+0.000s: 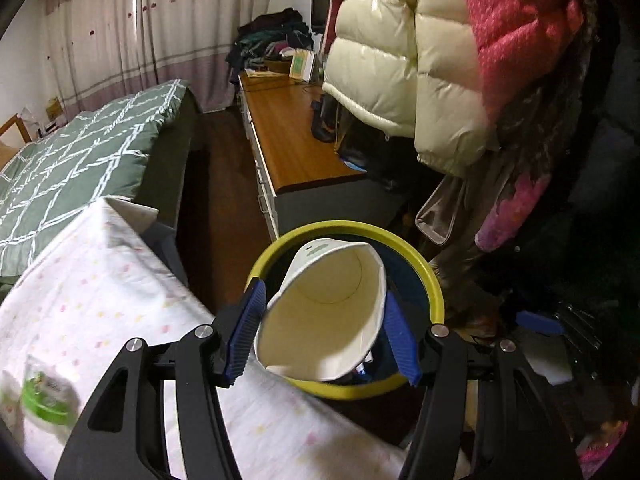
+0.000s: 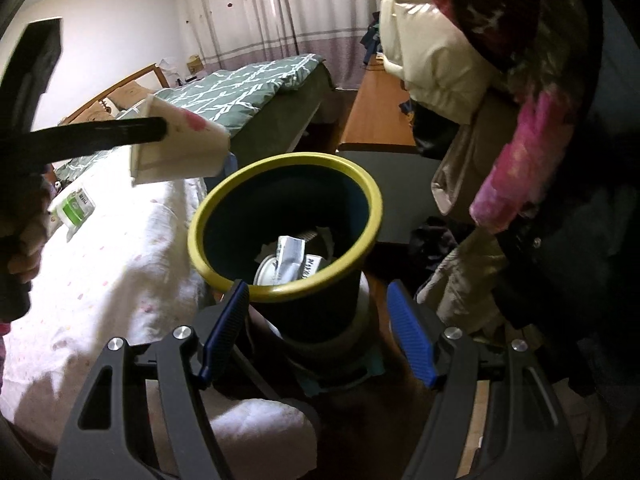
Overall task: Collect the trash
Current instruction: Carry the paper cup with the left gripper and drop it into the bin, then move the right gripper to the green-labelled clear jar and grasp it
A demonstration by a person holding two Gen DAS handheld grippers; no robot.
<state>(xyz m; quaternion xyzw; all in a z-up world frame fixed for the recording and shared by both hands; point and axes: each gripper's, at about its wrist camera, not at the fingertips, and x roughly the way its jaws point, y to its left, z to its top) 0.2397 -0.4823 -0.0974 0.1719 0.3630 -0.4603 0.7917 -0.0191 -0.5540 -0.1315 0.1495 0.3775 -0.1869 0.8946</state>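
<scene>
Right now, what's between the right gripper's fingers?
Nothing held: the open right gripper frames only the bin's dark outer wall below, seen in the right wrist view.

left gripper [image 1: 322,322]: closed on a cup, blue pads pressing its two sides, mouth of cup facing the camera
left gripper pose: tilted down; in the right wrist view it reaches in from the left, held high
left hand [image 2: 20,236]: partly visible at frame edge, gripping the handle
right gripper [image 2: 318,326]: jaws spread wide, nothing between pads
right gripper pose: pointing downward
</scene>
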